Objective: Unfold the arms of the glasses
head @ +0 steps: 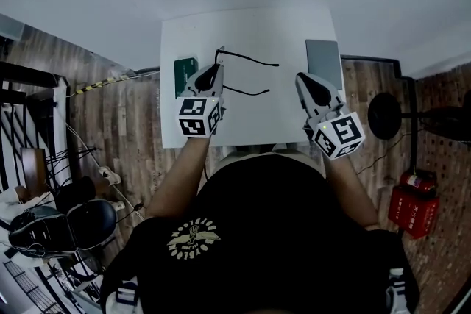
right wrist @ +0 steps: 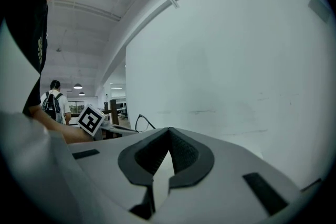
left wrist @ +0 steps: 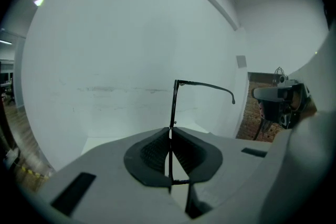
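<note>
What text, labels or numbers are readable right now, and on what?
No text is legible in any view.
Red box on the floor: white print, too blurred.
Shirt emblem: too small to read.
Cubes on left tool and right tool: square markers only, no letters.
Glasses: no print visible.

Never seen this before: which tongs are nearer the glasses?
Left. The left tongs are shut on the glasses; the right tongs sit apart, off to their right.
</note>
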{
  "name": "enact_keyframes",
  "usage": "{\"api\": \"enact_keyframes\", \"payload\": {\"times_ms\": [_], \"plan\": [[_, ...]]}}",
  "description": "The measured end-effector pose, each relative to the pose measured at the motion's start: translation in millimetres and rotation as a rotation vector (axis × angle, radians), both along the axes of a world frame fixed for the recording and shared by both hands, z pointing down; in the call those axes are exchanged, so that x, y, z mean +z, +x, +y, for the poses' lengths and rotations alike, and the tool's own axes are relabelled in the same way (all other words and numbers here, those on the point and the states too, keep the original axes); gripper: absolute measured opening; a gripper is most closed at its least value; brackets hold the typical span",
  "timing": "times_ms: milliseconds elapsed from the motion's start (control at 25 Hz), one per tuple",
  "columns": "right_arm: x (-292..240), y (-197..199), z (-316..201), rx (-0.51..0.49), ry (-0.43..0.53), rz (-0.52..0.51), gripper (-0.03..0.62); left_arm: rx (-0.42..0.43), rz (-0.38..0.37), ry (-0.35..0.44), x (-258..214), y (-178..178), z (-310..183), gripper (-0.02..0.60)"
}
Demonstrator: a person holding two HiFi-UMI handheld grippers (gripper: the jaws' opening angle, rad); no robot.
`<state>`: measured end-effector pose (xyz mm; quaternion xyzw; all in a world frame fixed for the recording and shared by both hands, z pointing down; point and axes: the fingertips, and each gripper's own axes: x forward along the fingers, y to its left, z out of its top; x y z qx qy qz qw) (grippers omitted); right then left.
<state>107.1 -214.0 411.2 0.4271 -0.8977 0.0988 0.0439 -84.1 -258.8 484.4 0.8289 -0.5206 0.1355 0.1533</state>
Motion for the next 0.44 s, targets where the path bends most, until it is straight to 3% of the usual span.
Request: {"api": "enact_keyframes", "payload": {"times_ms": [240, 440], "plan": [[-55, -9, 4, 0.024, 0.134, 0.035, -0.002, 0.003, -0.004, 0.221, -95, -21, 16, 0.021], [-100, -17, 16, 0.056, 0.218, 0.062, -0.002, 0.004, 0.001, 0.352, -161, -41, 40, 0.021]]}}
